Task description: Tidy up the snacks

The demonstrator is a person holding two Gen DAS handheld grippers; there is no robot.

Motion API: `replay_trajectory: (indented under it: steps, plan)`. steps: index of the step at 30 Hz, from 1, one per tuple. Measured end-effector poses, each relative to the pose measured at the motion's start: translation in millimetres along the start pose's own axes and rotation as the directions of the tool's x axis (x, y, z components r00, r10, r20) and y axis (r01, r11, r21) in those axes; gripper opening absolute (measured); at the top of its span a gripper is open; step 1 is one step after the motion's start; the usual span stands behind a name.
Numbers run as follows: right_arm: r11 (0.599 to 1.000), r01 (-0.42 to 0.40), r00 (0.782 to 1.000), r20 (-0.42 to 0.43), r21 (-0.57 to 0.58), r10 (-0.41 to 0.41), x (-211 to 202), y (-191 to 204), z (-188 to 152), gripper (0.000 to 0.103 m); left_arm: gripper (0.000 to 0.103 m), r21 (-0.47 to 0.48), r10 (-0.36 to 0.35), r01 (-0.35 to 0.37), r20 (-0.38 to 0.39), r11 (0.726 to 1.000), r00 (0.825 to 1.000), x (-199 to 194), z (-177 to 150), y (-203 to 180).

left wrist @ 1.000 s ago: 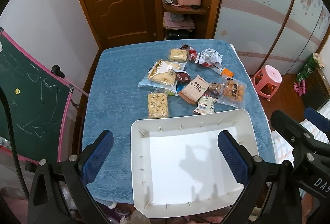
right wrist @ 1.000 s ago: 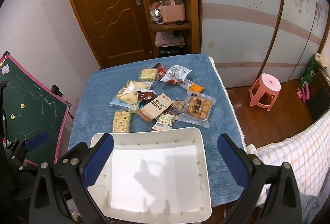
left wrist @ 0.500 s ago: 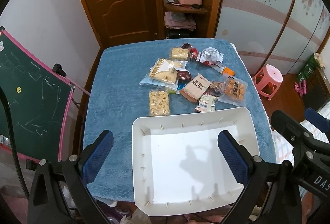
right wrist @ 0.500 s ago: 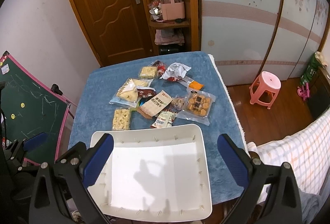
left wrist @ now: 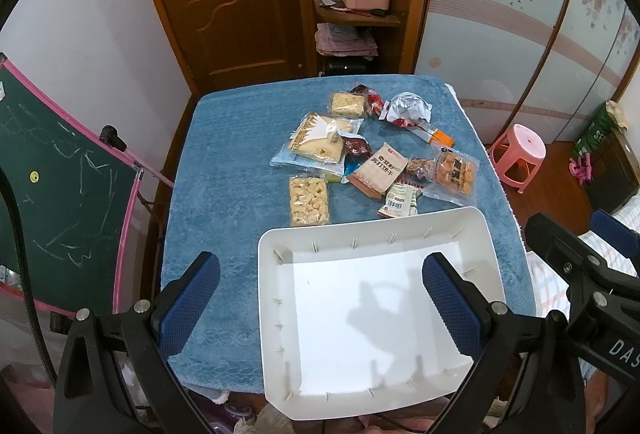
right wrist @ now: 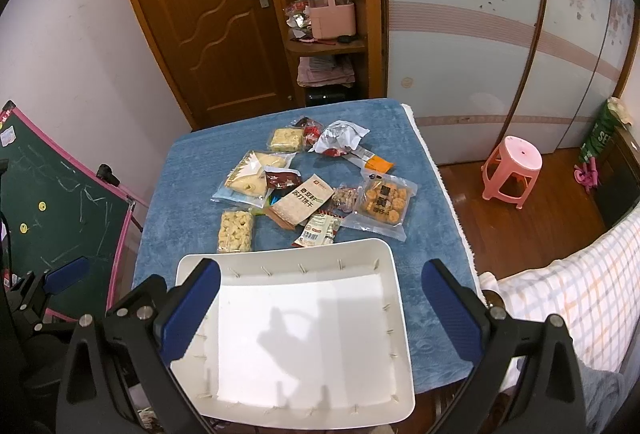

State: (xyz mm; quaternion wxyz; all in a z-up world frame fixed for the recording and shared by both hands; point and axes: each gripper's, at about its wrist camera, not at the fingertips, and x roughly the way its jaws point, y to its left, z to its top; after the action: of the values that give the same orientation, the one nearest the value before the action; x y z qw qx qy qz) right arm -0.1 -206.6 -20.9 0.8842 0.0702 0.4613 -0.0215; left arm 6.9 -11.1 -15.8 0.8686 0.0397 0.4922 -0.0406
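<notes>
**Snack pile lies dead ahead, beyond the empty tray**

Both tools hover high above the near edge of the blue-towelled surface (left wrist: pixel 224 170), each with its jaws spread wide and gripping nothing. The left tool (left wrist: pixel 320 298) and the right tool (right wrist: pixel 320 298) look down on the same white tray (right wrist: pixel 394 274), which is bare inside; no snack has gone in yet.

The relation that matters: every packet lies at 12 o'clock from the tools, past the tray's far rim. Nearest the rim is a small white-and-green packet (right wrist: pixel 318 230), just beside the tray. At about 11 o'clock in the right view sits a clear bag of pale puffed pieces (right wrist: pixel 236 230), its long axis running toward and away from the tools, so jaws that open left-right would meet its narrow width. At 1 o'clock lies the bag of round golden biscuits (right wrist: pixel 384 202), on the right tool's side. The brown cracker packet (right wrist: pixel 302 204) lies on a diagonal between them and overlaps its neighbours.

In the left view the puffed-pieces bag (left wrist: pixel 309 200) sits almost straight ahead, so I judge the left tool better placed for it and the right tool for the biscuit bag.
</notes>
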Motion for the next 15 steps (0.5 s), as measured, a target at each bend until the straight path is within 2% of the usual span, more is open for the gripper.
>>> replay_trajectory:
  steps: [15]
  plan:
    - [0.999,0.033,0.999,0.002,0.020,-0.034,-0.6,14.9,-3.2,0.101,0.101,0.015,-0.023,0.023,0.004,1.000,1.000,1.1,3.0,9.3]
